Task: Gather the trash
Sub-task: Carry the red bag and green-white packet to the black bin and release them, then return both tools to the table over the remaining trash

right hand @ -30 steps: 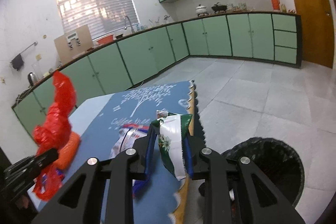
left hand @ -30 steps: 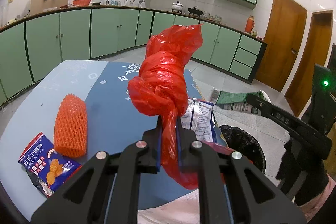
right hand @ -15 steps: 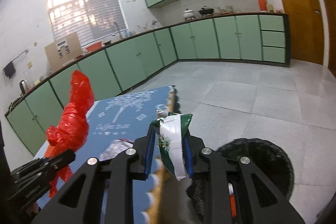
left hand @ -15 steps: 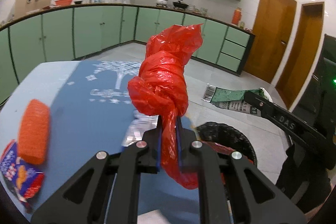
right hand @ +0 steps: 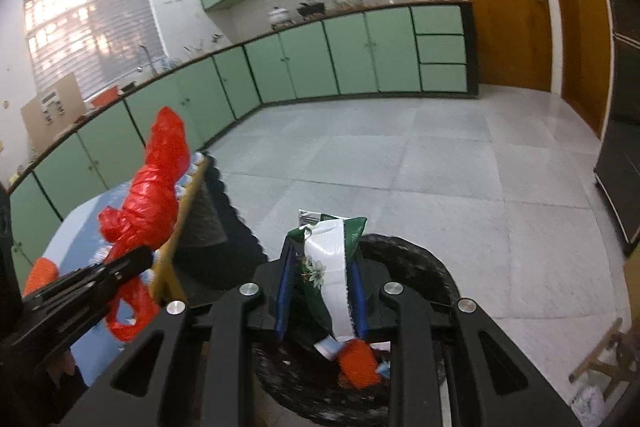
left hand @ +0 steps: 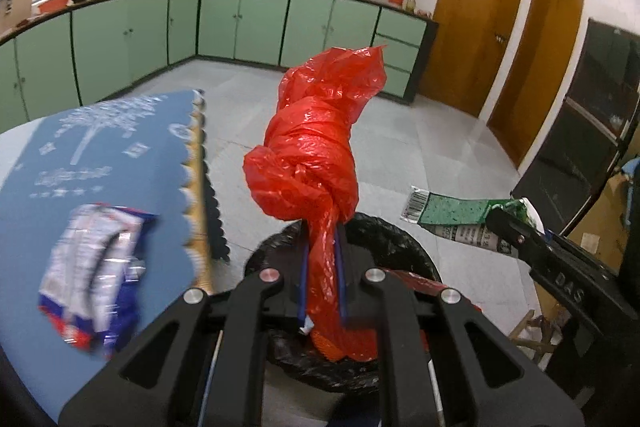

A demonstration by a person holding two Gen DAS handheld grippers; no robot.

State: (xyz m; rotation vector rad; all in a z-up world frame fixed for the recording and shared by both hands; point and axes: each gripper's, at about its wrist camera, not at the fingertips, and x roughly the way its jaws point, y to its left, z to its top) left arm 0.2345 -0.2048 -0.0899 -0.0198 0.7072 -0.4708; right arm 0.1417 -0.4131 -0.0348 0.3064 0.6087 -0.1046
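Status: 2 items are in transit to the bin; neither is released.

Left gripper (left hand: 322, 267): the jaws stand nearly closed, pinching the twisted tail of the knotted red plastic bag (left hand: 312, 155). The knot and the loose top of the bag stand up above the fingers. In the left wrist view the gripper is over the near rim of the black-lined trash bin (left hand: 392, 239), which stands on the floor just beside the table edge.

Right gripper (right hand: 320, 291): the jaws are partly closed on the green and white wrapper (right hand: 326, 259), gripped flat between the blue pads. The wrapper sticks out above the fingers. In the right wrist view the bin opening lies directly below and ahead of the fingertips.

Done, as far as the frames show: the bin already holds some waste, including an orange piece (right hand: 358, 363) and light scraps.

Remaining:
1. Release the red bag into the bin.
2. Release the wrapper into the bin.
3. Collect the silver and blue snack packet (left hand: 96, 267), which lies on the blue table mat (left hand: 100, 147) near the scalloped edge.
4. An orange object (right hand: 40, 275) shows at the left edge of the right wrist view, on the table; it probably also needs collecting.

The next move calls only for opening each pair of jaws once the item is clear of the rim.
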